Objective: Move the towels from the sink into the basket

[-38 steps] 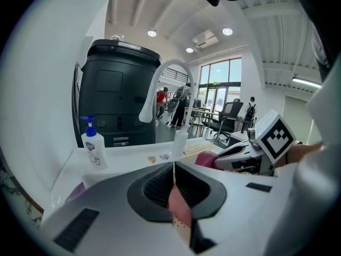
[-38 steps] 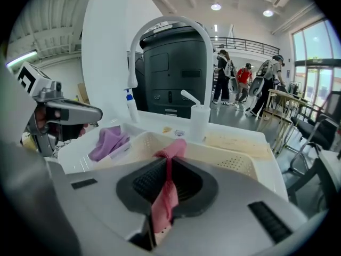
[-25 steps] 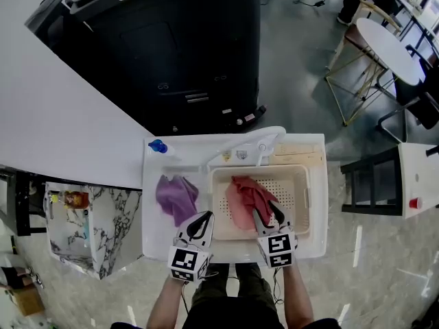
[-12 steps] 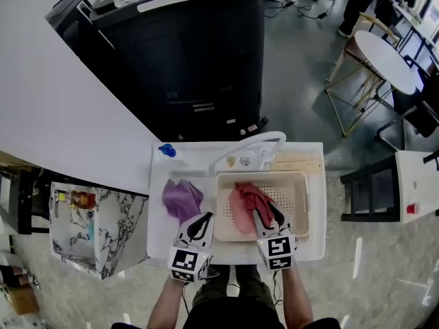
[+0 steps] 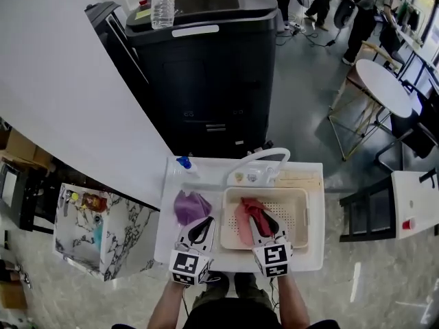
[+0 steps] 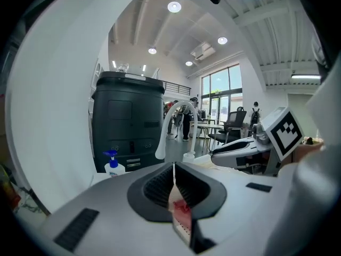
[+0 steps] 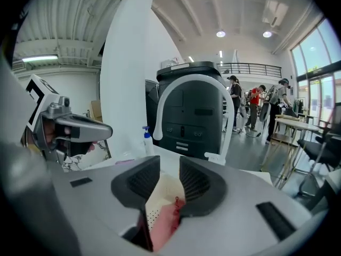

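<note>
A purple towel [image 5: 191, 206] lies crumpled in the sink [image 5: 180, 190] on the left of the white unit. To its right a red towel [image 5: 249, 216] lies in the cream perforated basket [image 5: 298, 214]. My left gripper [image 5: 203, 227] hovers at the sink's front edge, just right of the purple towel, with its jaws shut and holding nothing [image 6: 174, 180]. Over the red towel's front end is my right gripper [image 5: 263, 221]. Its jaws [image 7: 169, 177] are closing, with a gap between the pads. The red towel [image 7: 168, 217] and the basket floor [image 7: 159, 196] show below that gap.
A white arched faucet [image 5: 257, 160] stands behind sink and basket, a blue-capped soap bottle [image 5: 184, 162] at the back left. A wooden board [image 5: 300, 179] lies behind the basket. A tall black machine [image 5: 206, 67] stands beyond, a round table [image 5: 384, 88] with chairs at the right.
The head view has pulled back and tilted up, so the unit looks smaller and more of the room shows. Both grippers stay at the unit's front. The red towel stays in the basket.
</note>
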{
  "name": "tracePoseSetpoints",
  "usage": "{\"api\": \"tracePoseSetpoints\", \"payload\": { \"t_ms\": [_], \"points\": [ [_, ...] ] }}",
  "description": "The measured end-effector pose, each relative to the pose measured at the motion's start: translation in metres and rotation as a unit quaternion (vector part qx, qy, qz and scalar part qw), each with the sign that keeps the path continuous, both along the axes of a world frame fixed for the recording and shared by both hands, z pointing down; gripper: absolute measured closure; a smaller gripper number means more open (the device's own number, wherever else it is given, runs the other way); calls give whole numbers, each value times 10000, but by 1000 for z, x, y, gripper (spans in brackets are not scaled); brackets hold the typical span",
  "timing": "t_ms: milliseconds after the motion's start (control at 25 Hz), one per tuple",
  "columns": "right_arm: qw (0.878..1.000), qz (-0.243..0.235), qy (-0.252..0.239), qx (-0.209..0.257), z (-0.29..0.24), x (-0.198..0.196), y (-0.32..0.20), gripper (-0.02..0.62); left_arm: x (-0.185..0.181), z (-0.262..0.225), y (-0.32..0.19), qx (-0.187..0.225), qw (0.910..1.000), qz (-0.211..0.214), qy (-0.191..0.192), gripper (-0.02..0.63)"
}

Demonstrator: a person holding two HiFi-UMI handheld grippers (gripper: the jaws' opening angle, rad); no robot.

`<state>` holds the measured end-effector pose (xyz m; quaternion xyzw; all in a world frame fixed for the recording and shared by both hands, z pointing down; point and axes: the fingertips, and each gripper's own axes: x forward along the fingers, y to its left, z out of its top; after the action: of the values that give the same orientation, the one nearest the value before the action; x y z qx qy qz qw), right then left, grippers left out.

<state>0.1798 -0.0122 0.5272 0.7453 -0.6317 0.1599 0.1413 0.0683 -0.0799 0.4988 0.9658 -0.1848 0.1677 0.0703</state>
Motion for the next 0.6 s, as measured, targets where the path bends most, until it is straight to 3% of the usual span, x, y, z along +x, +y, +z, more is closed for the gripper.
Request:
{"api": "tracePoseSetpoints", "payload": {
  "t_ms": [600],
  "points": [
    [9962, -544, 208, 646, -54, -57, -41, 551, -52, -42, -23, 378, 9977, -528, 216, 589]
  ]
}}
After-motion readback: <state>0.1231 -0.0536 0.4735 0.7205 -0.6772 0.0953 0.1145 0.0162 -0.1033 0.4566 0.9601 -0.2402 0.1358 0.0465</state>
